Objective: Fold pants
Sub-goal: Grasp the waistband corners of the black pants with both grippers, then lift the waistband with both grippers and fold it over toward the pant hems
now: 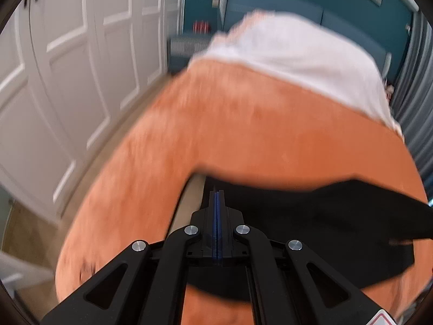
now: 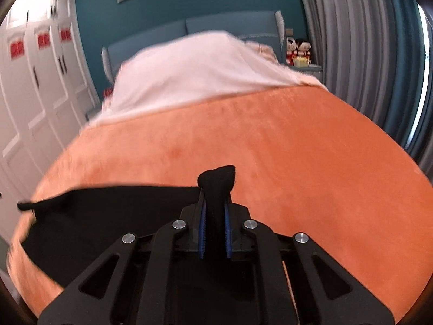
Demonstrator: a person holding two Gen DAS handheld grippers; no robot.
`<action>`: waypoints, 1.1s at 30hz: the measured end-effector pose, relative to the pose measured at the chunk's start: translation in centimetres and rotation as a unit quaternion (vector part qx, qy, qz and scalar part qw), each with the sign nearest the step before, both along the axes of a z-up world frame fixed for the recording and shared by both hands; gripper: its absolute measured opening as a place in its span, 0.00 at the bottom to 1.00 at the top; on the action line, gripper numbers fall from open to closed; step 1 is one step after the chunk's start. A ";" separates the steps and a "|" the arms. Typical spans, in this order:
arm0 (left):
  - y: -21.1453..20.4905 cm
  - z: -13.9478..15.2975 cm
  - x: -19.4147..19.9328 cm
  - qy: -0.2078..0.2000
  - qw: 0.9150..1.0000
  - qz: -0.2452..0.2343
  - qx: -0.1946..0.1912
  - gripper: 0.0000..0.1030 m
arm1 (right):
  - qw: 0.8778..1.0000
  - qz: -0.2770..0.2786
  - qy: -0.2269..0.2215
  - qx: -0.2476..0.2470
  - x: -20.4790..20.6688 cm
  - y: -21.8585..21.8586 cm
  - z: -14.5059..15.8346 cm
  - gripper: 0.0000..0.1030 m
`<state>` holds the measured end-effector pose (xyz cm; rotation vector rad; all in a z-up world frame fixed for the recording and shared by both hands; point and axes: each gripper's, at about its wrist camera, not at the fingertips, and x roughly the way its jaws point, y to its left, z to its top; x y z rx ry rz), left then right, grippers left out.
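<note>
The black pants (image 2: 108,216) hang stretched over the orange blanket (image 2: 270,149). My right gripper (image 2: 215,197) is shut on one end of them, and a bunch of black cloth (image 2: 217,176) pokes out past its blue pads (image 2: 201,233). In the left wrist view the pants (image 1: 324,230) run off to the right from my left gripper (image 1: 217,197). Its blue pads are pressed together with the cloth's edge at the fingertips. The picture is blurred by motion.
The orange blanket (image 1: 243,135) covers a bed with white bedding (image 2: 194,73) at the far end and a blue headboard (image 2: 230,27). White wardrobe doors (image 1: 67,81) stand on the left. Grey curtains (image 2: 351,40) hang on the right, beside dolls (image 2: 297,50) on a nightstand.
</note>
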<state>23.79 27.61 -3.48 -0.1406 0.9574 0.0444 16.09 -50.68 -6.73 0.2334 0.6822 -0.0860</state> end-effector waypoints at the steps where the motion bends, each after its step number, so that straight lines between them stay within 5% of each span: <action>1: 0.3 -1.8 -0.8 0.031 0.999 0.010 -0.007 0.00 | 1.000 -0.001 0.022 0.001 -0.9 -0.1 -1.4 0.09; 4: 0.7 -6.3 0.0 0.095 0.991 0.035 -0.084 0.02 | 0.999 -0.011 0.053 -0.001 -2.2 0.6 -4.1 0.09; 6: 0.9 -8.5 1.6 0.118 0.982 0.055 -0.140 0.20 | 0.998 -0.018 0.054 0.011 -2.7 1.0 -4.8 0.09; 8: 0.9 -11.0 4.0 0.140 0.965 0.095 -0.200 0.55 | 0.998 -0.026 0.050 0.024 -2.7 1.3 -5.1 0.09; 9: 0.9 -12.0 4.7 0.146 0.958 0.111 -0.221 0.56 | 0.998 -0.029 0.048 0.027 -2.7 1.4 -5.0 0.09; 13: 0.6 -16.0 8.9 0.171 0.924 0.162 -0.302 0.54 | 0.998 -0.034 0.048 0.036 -3.3 1.6 -4.7 0.09; 16: 0.2 -16.9 10.9 0.176 0.910 0.166 -0.337 0.03 | 0.997 -0.038 0.053 0.035 -3.2 1.5 -4.9 0.09; 18: 0.7 -14.6 11.3 0.137 0.918 0.161 -0.337 0.03 | 0.997 -0.040 0.053 0.034 -3.0 1.7 -4.8 0.09; 21: 1.7 -7.1 10.3 0.050 0.945 0.098 -0.307 0.03 | 0.998 -0.034 0.044 0.027 -3.0 2.0 -4.1 0.09; 25: 3.5 -1.7 4.9 0.031 0.962 0.055 -0.265 0.03 | 0.999 -0.024 0.042 0.014 -3.5 2.0 -3.7 0.09; 30: 5.7 -6.2 -0.2 0.104 0.980 0.107 -0.133 0.00 | 0.997 -0.031 0.073 0.005 -4.0 1.4 -5.9 0.09; 33: 7.1 -12.0 -1.2 0.171 0.970 0.137 -0.105 0.00 | 0.995 -0.042 0.095 0.003 -4.4 1.2 -7.8 0.09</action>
